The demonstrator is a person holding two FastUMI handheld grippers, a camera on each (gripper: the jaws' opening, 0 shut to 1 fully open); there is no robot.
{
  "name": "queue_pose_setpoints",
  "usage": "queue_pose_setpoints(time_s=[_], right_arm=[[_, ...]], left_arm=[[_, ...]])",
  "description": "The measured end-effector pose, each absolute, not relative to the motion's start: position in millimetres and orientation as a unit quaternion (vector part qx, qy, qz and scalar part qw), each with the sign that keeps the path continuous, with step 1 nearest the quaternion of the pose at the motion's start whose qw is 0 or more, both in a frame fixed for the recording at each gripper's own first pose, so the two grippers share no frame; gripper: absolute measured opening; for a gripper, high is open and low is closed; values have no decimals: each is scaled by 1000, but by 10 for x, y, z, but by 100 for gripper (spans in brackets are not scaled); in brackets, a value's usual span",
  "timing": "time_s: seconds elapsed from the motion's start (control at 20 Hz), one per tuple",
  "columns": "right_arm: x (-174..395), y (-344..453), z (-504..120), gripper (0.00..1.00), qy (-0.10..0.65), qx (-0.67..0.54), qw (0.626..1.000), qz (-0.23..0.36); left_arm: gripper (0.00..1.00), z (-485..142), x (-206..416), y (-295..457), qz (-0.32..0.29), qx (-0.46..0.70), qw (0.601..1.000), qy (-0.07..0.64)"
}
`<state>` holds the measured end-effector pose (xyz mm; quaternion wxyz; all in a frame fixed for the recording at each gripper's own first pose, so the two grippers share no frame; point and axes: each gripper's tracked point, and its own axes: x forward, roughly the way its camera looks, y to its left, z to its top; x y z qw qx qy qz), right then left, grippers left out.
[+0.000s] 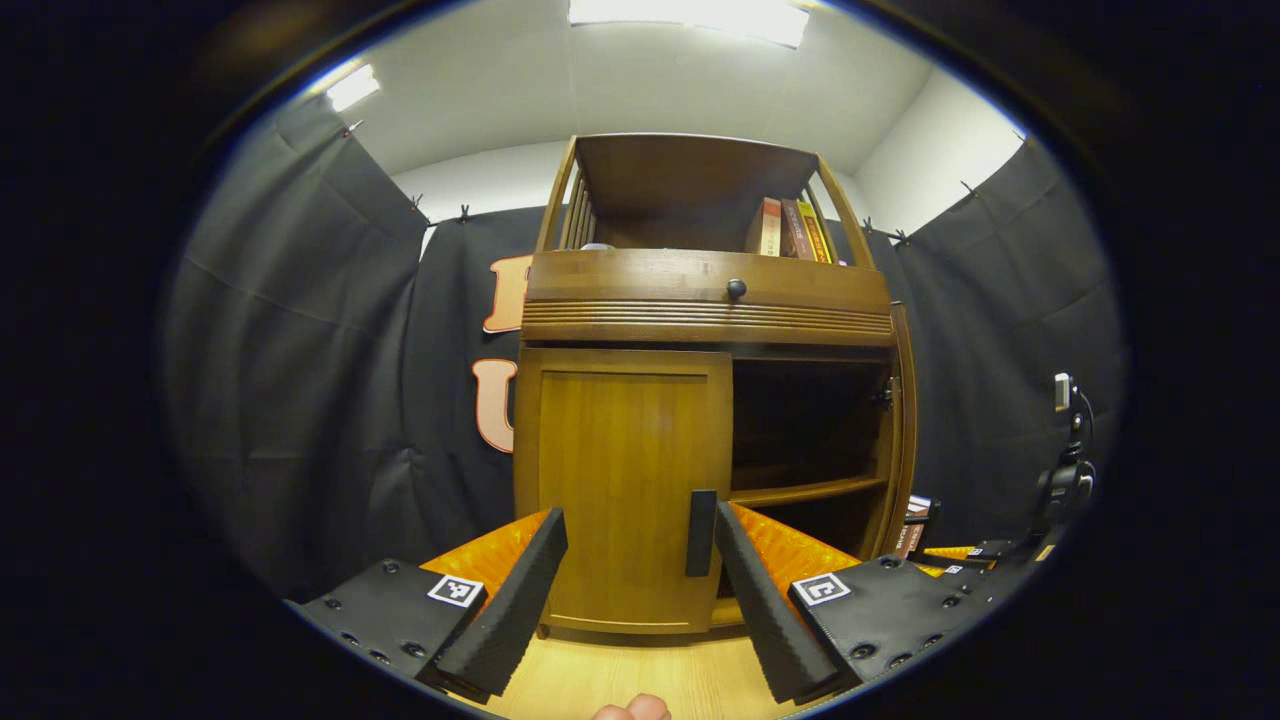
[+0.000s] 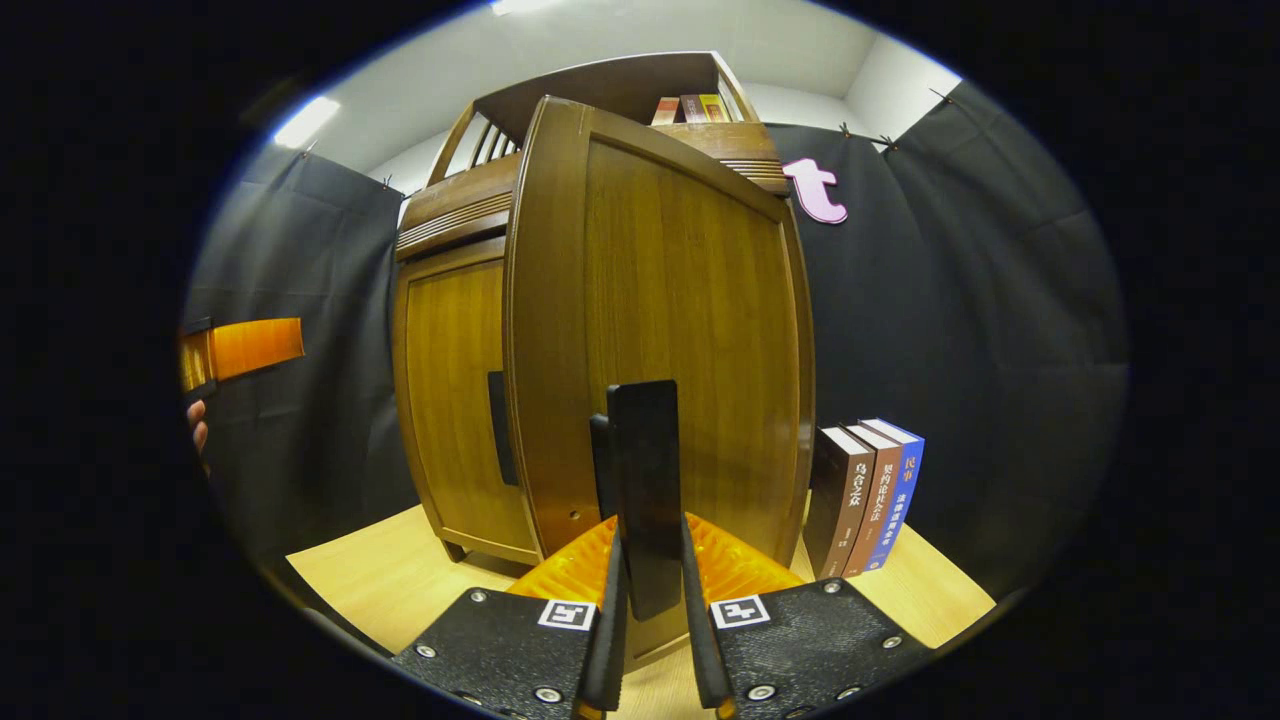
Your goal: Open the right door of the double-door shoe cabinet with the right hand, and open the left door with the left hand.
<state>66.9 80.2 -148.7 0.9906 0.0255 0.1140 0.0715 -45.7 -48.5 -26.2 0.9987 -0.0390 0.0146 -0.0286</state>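
Standing on the wooden floor [image 1: 640, 680] against the booth's far wall, the shoe cabinet [image 1: 705, 310] is half opened; its right door [image 2: 690, 340] is swung well out, so the dark shelves [image 1: 805, 490] show behind it, and that half of the task looks done; the left door [image 1: 625, 490] is shut flush, so that half is left. A few books [image 2: 865, 495] stand upright on the floor just right of the cabinet. The right gripper [image 2: 648, 640] is clamped on the right door's handle [image 2: 645, 480], both fingers pressed to it; the left gripper [image 1: 640, 590], fingers apart, sits near the left door's handle [image 1: 701, 532] without holding it; closing on that handle and pulling comes next, I judge.
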Motion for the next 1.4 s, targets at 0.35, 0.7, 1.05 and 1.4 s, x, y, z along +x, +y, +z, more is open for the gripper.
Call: queue_pose_setpoints(time_s=[0.35,0.7,1.05,1.4], right_arm=[[566,576,-1504,24,119,24,992,42],[442,-299,-1501,12,122,-27,992,-27],[447,-711,-1491,5,126,20,992,23],[503,-995,-1512,5,131,20,987,92]], left_arm=[[96,-311,-405,-783,-40,-52,998,17],[94,-490,-387,-951,-45,-37,998,29],[99,-613,-518,-1028,-25,-29,998,41],[95,-629,-668,-1032,4,-23,999,45]])
